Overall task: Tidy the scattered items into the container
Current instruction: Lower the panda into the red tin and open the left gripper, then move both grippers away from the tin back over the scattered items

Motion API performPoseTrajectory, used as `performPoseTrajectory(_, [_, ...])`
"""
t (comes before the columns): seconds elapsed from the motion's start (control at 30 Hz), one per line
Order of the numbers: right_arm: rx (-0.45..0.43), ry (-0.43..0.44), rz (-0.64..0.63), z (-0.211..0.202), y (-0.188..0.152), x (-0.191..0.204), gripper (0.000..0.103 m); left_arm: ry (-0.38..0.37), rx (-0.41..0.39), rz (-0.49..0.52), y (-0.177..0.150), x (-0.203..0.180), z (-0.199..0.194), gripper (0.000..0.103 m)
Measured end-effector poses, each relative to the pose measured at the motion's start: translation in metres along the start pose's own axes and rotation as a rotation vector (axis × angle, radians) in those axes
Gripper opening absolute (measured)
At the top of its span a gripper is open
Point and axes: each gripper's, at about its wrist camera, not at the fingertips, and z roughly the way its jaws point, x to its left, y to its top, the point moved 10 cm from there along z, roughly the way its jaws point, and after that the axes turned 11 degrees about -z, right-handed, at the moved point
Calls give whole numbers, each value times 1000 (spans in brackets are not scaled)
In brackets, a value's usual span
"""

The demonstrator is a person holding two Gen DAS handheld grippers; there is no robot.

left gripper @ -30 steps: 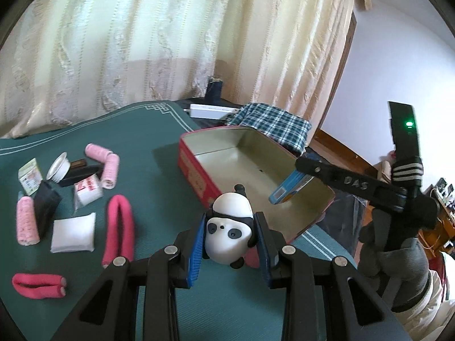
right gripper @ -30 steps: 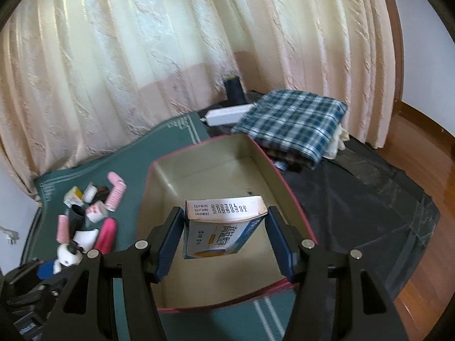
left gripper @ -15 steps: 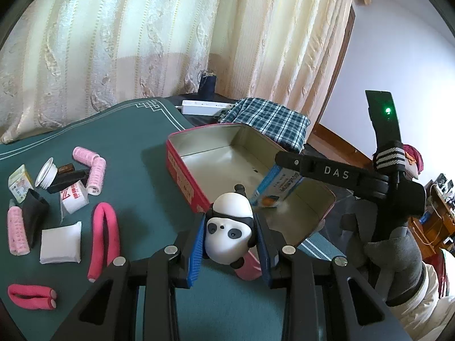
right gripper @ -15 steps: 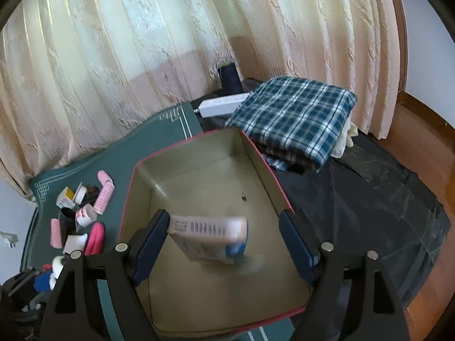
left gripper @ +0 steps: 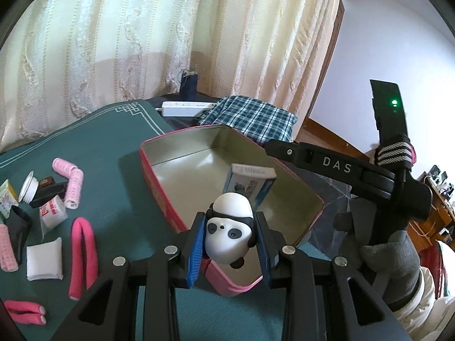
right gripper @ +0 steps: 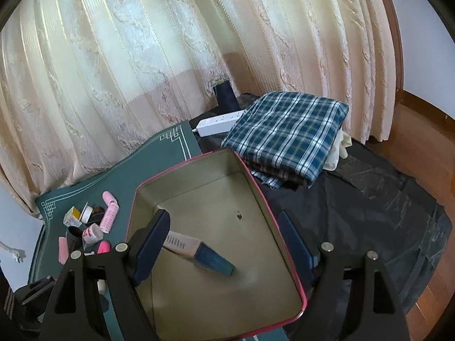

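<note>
My left gripper (left gripper: 229,240) is shut on a white and black panda figure (left gripper: 229,231), held over the near rim of the red tin box (left gripper: 159,182). A blue and white carton (left gripper: 250,184) lies inside the tin; it also shows in the right wrist view (right gripper: 199,253), on the tin's floor. My right gripper (right gripper: 224,250) is open and empty above the tin (right gripper: 284,238). Pink hair rollers (left gripper: 72,182), pink foam loops (left gripper: 84,253), a white packet (left gripper: 44,258) and other small items lie scattered on the green mat (left gripper: 108,147) to the left.
A folded plaid cloth (right gripper: 287,133), a white power strip (right gripper: 219,123) and a dark thread spool (right gripper: 226,95) sit behind the tin, before a cream curtain (right gripper: 142,56). Black plastic sheeting (right gripper: 369,199) covers the right side. The right gripper's body (left gripper: 355,176) stands right of the tin.
My right gripper opened and let go of the carton, which dropped into the tin. My left gripper moved with the panda toward the tin's near rim.
</note>
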Motion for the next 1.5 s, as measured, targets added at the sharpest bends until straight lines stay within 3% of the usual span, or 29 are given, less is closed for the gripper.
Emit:
performPoseTrajectory(0.37, [-7,-15,27,-2,-4,-8,82,-28,36,1,-4,-11,19,36])
performPoseTrajectory(0.4, [-6,-15,27,-2,-4,-8,82,-31,34,-7,-3,-12,19,53])
performPoseTrajectory(0.43, [-5,-14,26,-2,-5,-7,82,-33,24,-18,-1,-11,18,79])
performPoseTrajectory(0.47, [-3,-10,25,-1,-6,-6,82,-34,12,-26,1,-11,17,87])
performPoseTrajectory(0.5, [-3,-9,24,-2,-6,-5,82,-39,-3,-30,3,-11,15,88])
performPoseTrajectory(1.07, [-5,8,10,-8,-8,13,82,38,-43,-71,2,20,-2,88])
performPoseTrajectory(1.5, [-19,96,-87,-15,-10,75,82,112,-98,-143,-5,71,-38,88])
